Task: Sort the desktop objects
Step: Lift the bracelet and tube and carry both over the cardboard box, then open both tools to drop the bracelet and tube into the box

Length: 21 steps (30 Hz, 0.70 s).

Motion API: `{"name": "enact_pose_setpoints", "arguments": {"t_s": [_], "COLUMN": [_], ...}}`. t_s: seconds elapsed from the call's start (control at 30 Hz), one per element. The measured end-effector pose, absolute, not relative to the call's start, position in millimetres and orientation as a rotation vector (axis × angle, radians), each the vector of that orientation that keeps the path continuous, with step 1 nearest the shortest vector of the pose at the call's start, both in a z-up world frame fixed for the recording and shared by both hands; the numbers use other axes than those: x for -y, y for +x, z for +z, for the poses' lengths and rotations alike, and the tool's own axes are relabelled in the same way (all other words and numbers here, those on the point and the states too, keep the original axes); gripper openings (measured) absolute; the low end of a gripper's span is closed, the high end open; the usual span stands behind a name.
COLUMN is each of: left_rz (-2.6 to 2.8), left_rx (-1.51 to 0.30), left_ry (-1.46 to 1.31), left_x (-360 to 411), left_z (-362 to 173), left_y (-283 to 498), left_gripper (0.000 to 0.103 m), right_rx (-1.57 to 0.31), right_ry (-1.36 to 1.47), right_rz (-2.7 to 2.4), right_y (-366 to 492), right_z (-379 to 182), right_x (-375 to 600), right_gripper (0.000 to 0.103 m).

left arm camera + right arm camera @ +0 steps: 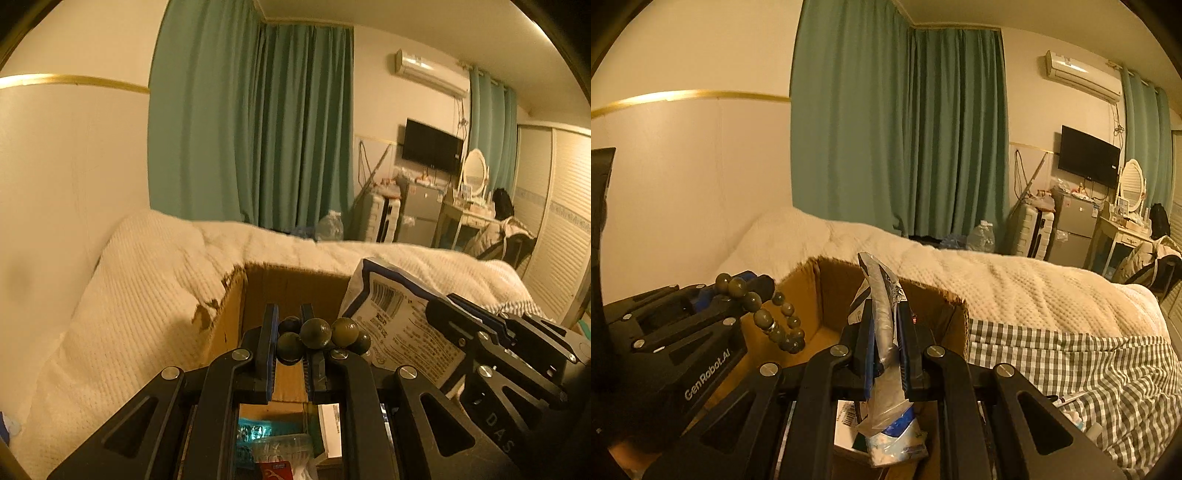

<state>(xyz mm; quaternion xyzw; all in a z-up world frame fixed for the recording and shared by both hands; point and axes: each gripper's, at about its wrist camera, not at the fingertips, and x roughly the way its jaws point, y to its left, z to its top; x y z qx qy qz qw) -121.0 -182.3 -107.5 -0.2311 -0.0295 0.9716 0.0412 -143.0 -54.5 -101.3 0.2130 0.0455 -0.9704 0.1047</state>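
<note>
2 grippers over open cardboard box (820,295) beside bed (1015,280). Left gripper (290,332) fingers clenched on dark green bead bracelet (317,334), beads bunched at fingertips, loop hanging above box interior in right wrist view. Right gripper (886,332) fingers clamped on flat white-and-blue packet (882,317), held upright, edge-on, over box. Assorted small items in box bottom below. Checked sheet (1071,362) right of box.

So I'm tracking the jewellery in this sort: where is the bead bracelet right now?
The bead bracelet is pinched in the left gripper, held above the open cardboard box; in the right wrist view it dangles at left, beside the packet that the right gripper holds.
</note>
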Motion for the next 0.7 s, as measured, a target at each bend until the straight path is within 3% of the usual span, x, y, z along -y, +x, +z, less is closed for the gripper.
{"name": "enact_pose_setpoints", "arguments": {"t_s": [0.7], "left_rz": [2.910], "left_rx": [0.054], "left_ry": [-0.940], "left_x": [167.5], "left_z": [-141.4], "left_y": [-149.5], "left_gripper": [0.012], "right_rx": [-0.185], "right_ry": [0.916], "right_rz": [-2.802], "right_y": [-180.3], "right_z": [-144.9], "right_x": [59.5], "right_gripper": [0.010]}}
